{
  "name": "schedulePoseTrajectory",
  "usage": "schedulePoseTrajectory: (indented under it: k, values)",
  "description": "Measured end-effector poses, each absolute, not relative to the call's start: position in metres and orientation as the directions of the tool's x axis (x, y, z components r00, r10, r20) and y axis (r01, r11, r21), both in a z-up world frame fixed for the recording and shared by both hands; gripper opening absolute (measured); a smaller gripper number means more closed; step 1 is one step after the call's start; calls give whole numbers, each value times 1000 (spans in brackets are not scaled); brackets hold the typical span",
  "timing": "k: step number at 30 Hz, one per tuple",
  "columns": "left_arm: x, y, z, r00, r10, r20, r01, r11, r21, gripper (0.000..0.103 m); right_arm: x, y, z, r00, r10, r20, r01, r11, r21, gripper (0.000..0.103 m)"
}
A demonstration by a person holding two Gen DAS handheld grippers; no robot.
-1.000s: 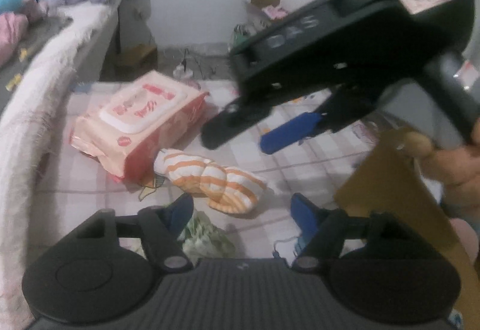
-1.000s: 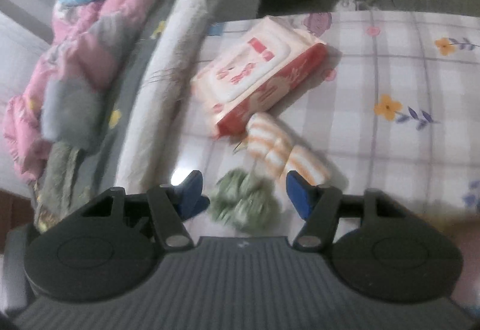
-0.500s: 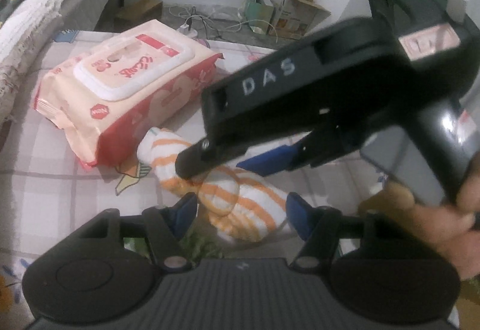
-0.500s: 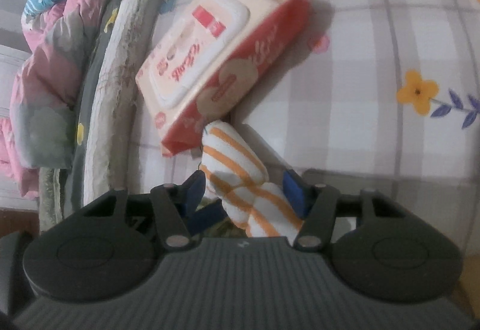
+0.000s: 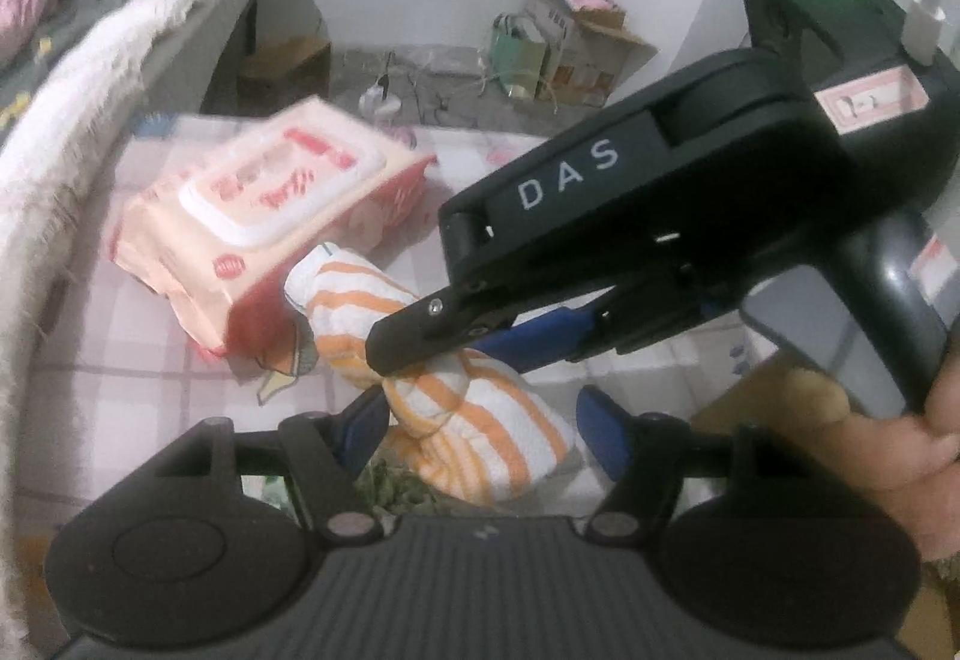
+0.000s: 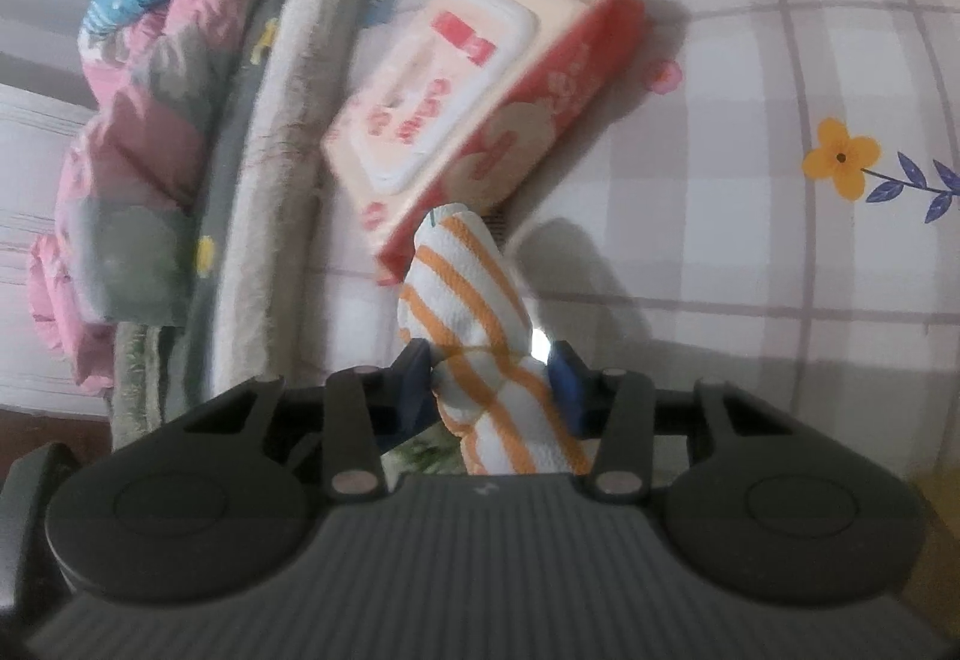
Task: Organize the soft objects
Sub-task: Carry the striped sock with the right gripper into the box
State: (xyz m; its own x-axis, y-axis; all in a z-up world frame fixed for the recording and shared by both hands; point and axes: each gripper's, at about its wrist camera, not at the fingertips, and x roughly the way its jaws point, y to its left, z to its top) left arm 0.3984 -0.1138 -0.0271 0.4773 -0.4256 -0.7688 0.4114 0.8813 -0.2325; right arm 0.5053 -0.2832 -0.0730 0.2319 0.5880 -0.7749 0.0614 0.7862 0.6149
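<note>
The right gripper (image 6: pixel 489 381) is reaching down at a rolled white cloth with orange stripes (image 6: pixel 480 336), and its jaws have just been closing; the blue pads are now pressing into the roll's middle from both sides, pinching it narrow there. In the left wrist view the same right gripper (image 5: pixel 420 342) is coming in from the right, held by a person's hand (image 5: pixel 900 456), its tips sitting on the striped roll (image 5: pixel 480 408).

The roll is lying on a checked worktop cover printed with flowers (image 6: pixel 780 252), its far end touching a pink and white soft pack of wet wipes (image 6: pixel 474 120). A crumpled green cloth (image 5: pixel 402 492) is lying under the roll's near end, mostly hidden.

The left gripper (image 5: pixel 480 432) is hovering just over the near end of the roll with its jaws standing apart; whether the pads are brushing the cloth is unclear. Beside the worktop a bed with a shaggy white blanket (image 6: pixel 288 132) is carrying heaped pink and blue bedding (image 6: pixel 150 90).
</note>
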Motion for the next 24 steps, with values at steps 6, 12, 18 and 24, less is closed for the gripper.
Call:
schedulePoseTrajectory:
  k: [6,12,18,24]
  values:
    - [354,-103,15,529,-446,-722,446,870,-211,69,473,-285,-27,276,615,-739,17,765,643,42]
    - [296,-97,61,553,-519,-652,494,834,-245,69,413,-299,27,353,633,-689,-35,745,666,42]
    - [229,-135,80,497,-606,-622,581,764,-280,69,322,-342,62,433,608,-666,-15,743,669,42]
    - [161,-192,73,395,-680,-618,688,665,-292,70,222,-408,63,498,563,-659,76,729,680,42]
